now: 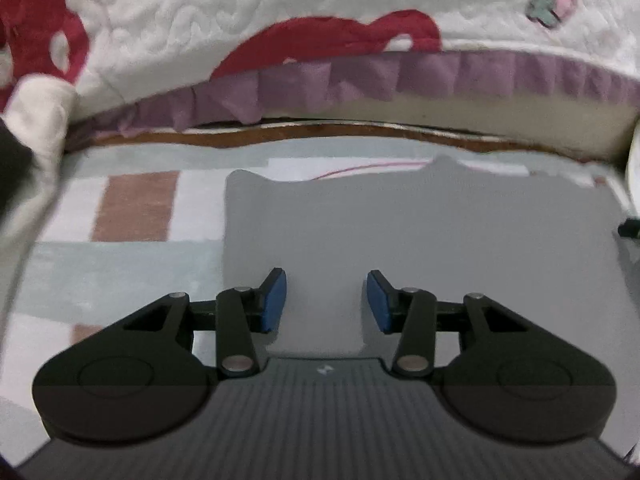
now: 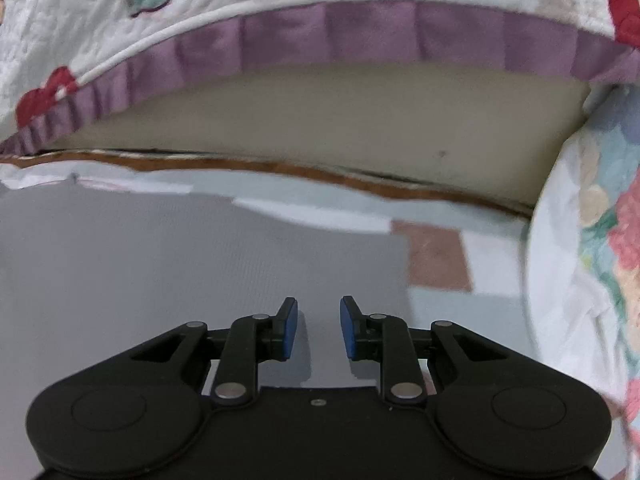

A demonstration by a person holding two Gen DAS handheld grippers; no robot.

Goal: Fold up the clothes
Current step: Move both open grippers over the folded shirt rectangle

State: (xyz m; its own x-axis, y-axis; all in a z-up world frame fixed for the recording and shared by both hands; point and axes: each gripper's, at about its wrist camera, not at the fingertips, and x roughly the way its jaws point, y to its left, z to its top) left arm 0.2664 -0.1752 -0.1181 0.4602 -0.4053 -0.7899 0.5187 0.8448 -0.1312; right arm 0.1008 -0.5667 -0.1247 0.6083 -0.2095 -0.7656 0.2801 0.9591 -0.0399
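Grey garment (image 1: 420, 248) lies flat, neat rectangle, ahead of and beneath both jaws. Left gripper (image 1: 326, 300) and right gripper (image 2: 318, 328) gape empty. Looks folded, or spread awaiting another fold.

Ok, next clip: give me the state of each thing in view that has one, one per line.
Left gripper: jaws open, empty, over the grey garment.
Right gripper: jaws open but narrower, empty, near the garment's right edge.
Grey garment: lying flat and smooth on the patterned mat, not gripped.
Patterned mat: spread flat beneath the garment.
Quilt: hanging over the mattress edge, purple frill down.
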